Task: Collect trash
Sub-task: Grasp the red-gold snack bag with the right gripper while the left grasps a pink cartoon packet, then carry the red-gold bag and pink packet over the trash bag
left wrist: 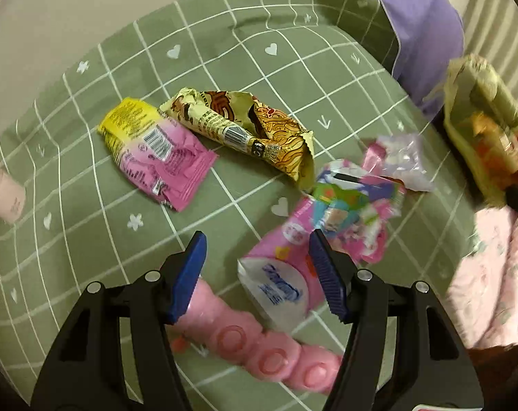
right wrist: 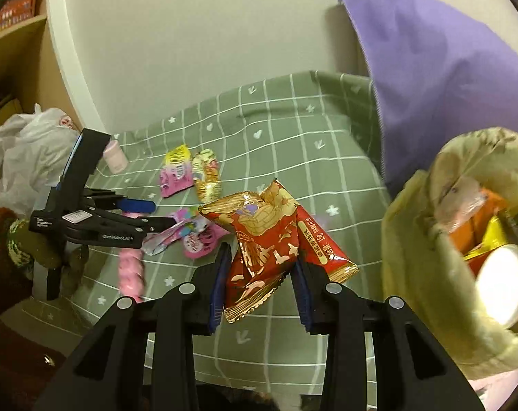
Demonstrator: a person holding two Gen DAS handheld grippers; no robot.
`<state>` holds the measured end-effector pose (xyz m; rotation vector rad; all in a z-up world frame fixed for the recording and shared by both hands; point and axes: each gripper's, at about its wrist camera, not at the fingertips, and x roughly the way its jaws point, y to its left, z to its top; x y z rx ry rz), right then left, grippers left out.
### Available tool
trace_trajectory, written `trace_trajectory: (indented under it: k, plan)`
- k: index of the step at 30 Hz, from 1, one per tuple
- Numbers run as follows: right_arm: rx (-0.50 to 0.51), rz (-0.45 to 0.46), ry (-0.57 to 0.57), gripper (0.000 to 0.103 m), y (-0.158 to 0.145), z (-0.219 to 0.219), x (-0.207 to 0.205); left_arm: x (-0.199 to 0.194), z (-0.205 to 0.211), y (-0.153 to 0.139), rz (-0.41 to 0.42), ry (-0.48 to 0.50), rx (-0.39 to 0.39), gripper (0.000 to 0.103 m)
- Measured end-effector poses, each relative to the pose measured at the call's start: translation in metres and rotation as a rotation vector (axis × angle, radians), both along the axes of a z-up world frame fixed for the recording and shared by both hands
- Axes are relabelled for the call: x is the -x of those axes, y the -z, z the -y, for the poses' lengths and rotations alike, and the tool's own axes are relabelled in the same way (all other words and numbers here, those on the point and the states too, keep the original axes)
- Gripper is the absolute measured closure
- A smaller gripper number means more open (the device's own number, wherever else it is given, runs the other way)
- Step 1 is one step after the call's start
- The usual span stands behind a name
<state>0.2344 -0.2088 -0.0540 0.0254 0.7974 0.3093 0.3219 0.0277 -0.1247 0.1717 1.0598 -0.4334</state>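
Note:
My right gripper [right wrist: 259,284] is shut on a red and gold snack bag [right wrist: 269,239], held above the green checked bedsheet [right wrist: 293,144]. To its right stands an open yellow-green cloth bag [right wrist: 423,239] with wrappers inside; it also shows in the left wrist view [left wrist: 481,130]. My left gripper [left wrist: 259,267] is open and empty, just above a pink and white tissue pack [left wrist: 282,281] and a crumpled colourful wrapper [left wrist: 354,212]. It shows in the right wrist view [right wrist: 161,212]. Farther off lie a yellow-pink wrapper [left wrist: 156,150] and a gold noodle wrapper [left wrist: 245,126].
A pink ringed toy [left wrist: 252,342] lies under my left gripper. A small pink bottle [left wrist: 3,191] lies at the sheet's left. A purple pillow [right wrist: 447,85] leans at the back right. A white plastic bag [right wrist: 22,157] sits off the bed's left, by a shelf.

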Motion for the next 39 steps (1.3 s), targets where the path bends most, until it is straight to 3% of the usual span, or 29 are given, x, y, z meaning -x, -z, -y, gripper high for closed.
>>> trace_trajectory:
  k: [8, 10, 12, 14, 17, 20, 23, 25, 27, 30, 35, 37, 38, 39]
  plan:
    - [0.008, 0.023, 0.062, 0.070, -0.010, 0.012, 0.011, 0.001, 0.028, 0.002, -0.018, 0.119, -0.033, 0.045]
    - [0.000, 0.026, 0.069, 0.070, -0.012, 0.013, 0.011, -0.002, 0.031, 0.003, -0.031, 0.129, -0.023, 0.054]
    - [0.011, 0.039, 0.061, 0.070, -0.015, 0.012, 0.013, -0.005, 0.029, 0.004, -0.037, 0.118, -0.022, 0.076]
    - [0.016, 0.046, 0.059, 0.070, -0.016, 0.011, 0.015, -0.004, 0.027, 0.004, -0.047, 0.111, 0.000, 0.087]
    - [0.017, 0.045, 0.067, 0.070, -0.017, 0.013, 0.017, -0.002, 0.024, 0.003, -0.035, 0.105, 0.019, 0.093]
    - [0.020, 0.048, 0.072, 0.070, -0.020, 0.014, 0.020, -0.004, 0.015, -0.001, -0.003, 0.038, 0.020, 0.098]
    - [0.021, 0.053, 0.080, 0.070, -0.022, 0.016, 0.023, -0.010, 0.002, -0.011, 0.016, -0.040, 0.060, 0.098]
    - [0.020, 0.053, 0.087, 0.070, -0.022, 0.016, 0.023, -0.008, -0.007, -0.021, 0.006, -0.032, 0.169, 0.091]
    - [0.013, 0.050, 0.094, 0.070, -0.022, 0.018, 0.023, -0.001, -0.008, -0.028, -0.013, 0.026, 0.256, 0.056]
    - [0.005, 0.046, 0.100, 0.070, -0.021, 0.021, 0.022, 0.011, 0.006, -0.032, 0.025, 0.093, 0.215, 0.055]
    - [0.005, 0.046, 0.099, 0.070, -0.021, 0.021, 0.022, 0.020, 0.037, -0.009, 0.017, 0.144, 0.041, 0.055]
    - [0.009, 0.045, 0.099, 0.070, -0.021, 0.022, 0.022, 0.022, 0.042, -0.002, 0.012, 0.149, 0.000, 0.074]
    - [0.011, 0.045, 0.100, 0.070, -0.021, 0.022, 0.022, 0.023, 0.042, 0.000, 0.011, 0.154, 0.000, 0.094]
    - [0.014, 0.046, 0.103, 0.070, -0.022, 0.023, 0.023, 0.023, 0.041, -0.001, 0.016, 0.151, 0.004, 0.095]
